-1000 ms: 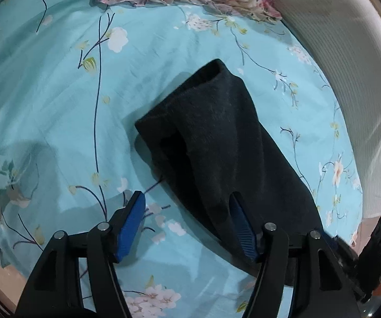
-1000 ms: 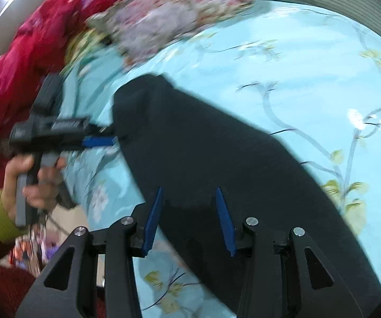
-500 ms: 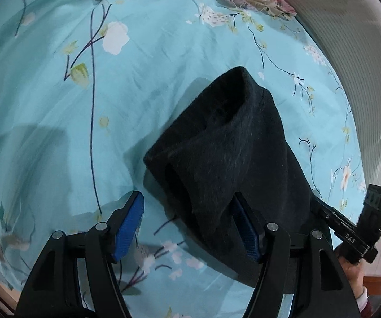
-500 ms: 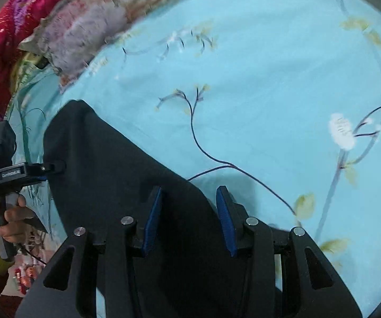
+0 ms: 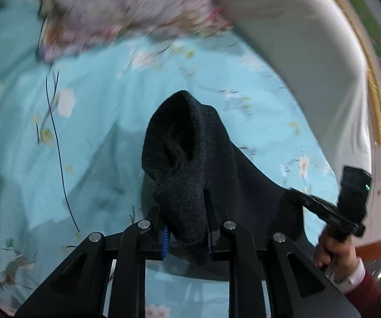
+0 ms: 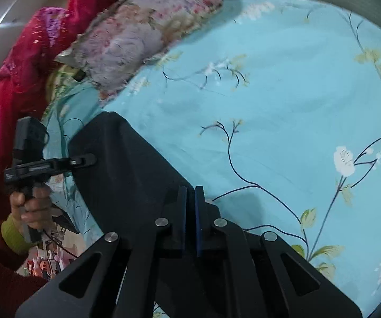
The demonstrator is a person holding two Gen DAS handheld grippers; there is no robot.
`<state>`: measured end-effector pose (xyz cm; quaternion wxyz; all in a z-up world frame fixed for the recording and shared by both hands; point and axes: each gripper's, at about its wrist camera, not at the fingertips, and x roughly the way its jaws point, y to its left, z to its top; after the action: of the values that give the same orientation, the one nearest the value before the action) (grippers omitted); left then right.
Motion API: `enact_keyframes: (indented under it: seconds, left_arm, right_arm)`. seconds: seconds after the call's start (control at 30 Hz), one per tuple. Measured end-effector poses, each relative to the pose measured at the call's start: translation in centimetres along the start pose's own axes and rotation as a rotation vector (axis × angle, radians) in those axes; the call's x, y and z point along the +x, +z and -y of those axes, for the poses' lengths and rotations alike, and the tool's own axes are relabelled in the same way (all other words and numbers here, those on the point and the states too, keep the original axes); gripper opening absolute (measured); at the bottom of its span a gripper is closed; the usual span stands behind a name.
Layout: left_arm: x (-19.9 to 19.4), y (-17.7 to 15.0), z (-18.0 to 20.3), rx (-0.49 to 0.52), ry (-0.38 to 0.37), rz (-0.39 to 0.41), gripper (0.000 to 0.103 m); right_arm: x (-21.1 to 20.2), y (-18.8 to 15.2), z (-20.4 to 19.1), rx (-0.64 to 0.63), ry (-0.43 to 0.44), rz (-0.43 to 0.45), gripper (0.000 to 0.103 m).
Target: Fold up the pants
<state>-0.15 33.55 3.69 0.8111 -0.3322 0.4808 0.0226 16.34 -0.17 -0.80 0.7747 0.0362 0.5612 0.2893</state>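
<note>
Fingers [image 5: 163, 238] clamping pants [image 5: 190, 159] edge, open bedsheet [image 5: 97, 106] around

The dark, fuzzy pants [image 5: 190, 159] hang bunched between the left gripper's [image 5: 186, 238] pads, the rest draping rightward over the blue sheet [image 5: 97, 132].

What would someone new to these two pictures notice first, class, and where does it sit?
The dark pants stand out, bunched and pinched in the left gripper, whose fingers have just closed on them. The rest stretches over the turquoise flowered bedsheet to the right gripper, also just shut on the fabric. A floral pillow lies at the bed's far end.
</note>
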Motion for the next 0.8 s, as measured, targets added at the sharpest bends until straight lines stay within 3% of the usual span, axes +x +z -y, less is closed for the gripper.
enact_keyframes:
  seconds: [0.1, 0.2, 0.4, 0.57, 0.7, 0.8]
  left_arm:
    - [-0.5, 0.1, 0.6, 0.044, 0.0, 0.023, 0.019]
    - [0.9, 0.7, 0.6, 0.073, 0.048, 0.022, 0.019]
    - [4.7, 1.2, 1.4, 0.287, 0.245, 0.06, 0.019]
    - [7.8, 0.5, 0.5, 0.379, 0.353, 0.046, 0.022]
    - [8.9, -0.2, 0.3, 0.45, 0.42, 0.054, 0.03]
    - [8.1, 0.2, 0.7, 0.47, 0.463, 0.058, 0.043]
  right_arm:
    - [0.3, 0.3, 0.4, -0.003, -0.035, 0.019, 0.006]
    - [1.9, 0.7, 1.5, 0.026, -0.078, 0.036, 0.006]
    - [4.3, 1.0, 2.0, 0.004, -0.194, 0.045, 0.005]
    - [5.4, 0.6, 2.3, -0.022, -0.25, 0.034, 0.005]
    - [5.7, 0.2, 2.4, -0.029, -0.29, 0.054, 0.006]
    - [5.0, 0.1, 2.8, 0.007, -0.361, 0.075, 0.007]
